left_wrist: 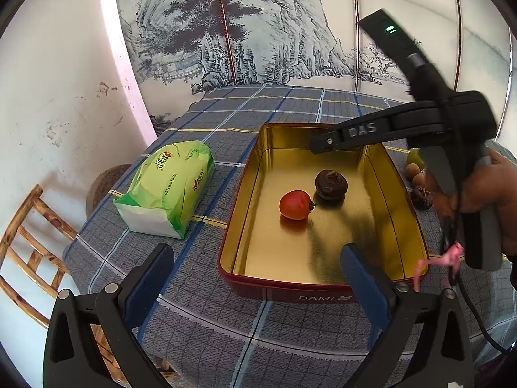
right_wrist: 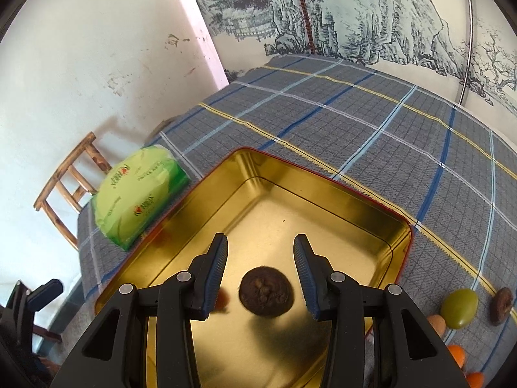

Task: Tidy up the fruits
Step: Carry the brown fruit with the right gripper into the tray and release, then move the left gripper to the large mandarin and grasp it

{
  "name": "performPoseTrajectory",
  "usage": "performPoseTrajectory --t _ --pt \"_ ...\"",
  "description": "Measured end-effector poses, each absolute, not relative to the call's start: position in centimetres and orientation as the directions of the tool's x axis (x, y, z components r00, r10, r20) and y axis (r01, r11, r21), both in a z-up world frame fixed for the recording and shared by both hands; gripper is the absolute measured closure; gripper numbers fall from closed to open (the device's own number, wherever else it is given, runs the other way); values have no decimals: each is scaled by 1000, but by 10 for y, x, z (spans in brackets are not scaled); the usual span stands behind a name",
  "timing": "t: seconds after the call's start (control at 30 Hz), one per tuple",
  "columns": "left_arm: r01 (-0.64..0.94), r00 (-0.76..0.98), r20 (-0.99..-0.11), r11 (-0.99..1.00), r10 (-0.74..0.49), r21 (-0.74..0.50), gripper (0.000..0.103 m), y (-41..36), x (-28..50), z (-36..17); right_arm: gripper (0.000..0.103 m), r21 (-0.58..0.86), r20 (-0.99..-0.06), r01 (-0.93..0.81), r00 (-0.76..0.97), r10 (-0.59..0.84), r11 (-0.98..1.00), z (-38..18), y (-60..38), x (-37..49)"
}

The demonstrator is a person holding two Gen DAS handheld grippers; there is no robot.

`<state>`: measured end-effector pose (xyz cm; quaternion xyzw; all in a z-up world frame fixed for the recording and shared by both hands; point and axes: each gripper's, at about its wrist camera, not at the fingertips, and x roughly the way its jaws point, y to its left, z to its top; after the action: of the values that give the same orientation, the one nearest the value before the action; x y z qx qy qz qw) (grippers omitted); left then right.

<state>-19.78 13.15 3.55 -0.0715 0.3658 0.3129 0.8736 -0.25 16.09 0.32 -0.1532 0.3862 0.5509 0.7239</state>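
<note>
A gold-lined tin (left_wrist: 248, 168) with red outer walls sits on the checked tablecloth. On its floor lie a red fruit (left_wrist: 294, 204) and a dark brown wrinkled fruit (left_wrist: 331, 185), close together. My right gripper (right_wrist: 260, 249) hovers over the tin with its jaws apart. The dark fruit (right_wrist: 265, 295) rests on the floor below the gap, untouched, and the red fruit (right_wrist: 222, 300) peeks out behind one finger. My left gripper (left_wrist: 258, 268) stands wide open at the tin's near wall, empty. In the left wrist view the right gripper (left_wrist: 318, 144) reaches in from the right, held by a hand.
A green tissue pack (left_wrist: 168, 187) lies left of the tin. Right of the tin sit loose fruits: a green one (right_wrist: 459, 307), a dark one (right_wrist: 501, 305), a tan one (right_wrist: 437, 323) and orange ones (right_wrist: 456, 354). A wooden chair (left_wrist: 29, 249) stands beyond the table's left edge.
</note>
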Motion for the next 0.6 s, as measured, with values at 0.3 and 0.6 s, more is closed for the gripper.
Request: performPoseTrajectory --t 0.3,0.6 --pt "-598 530 -678 791 509 127 1 127 -198 39 48 110 -599 -920 241 764 376 23 49 -19" --pt "-435 648 -648 893 400 117 1 85 -173 66 44 71 -650 -697 510 564 713 -12 -122 58"
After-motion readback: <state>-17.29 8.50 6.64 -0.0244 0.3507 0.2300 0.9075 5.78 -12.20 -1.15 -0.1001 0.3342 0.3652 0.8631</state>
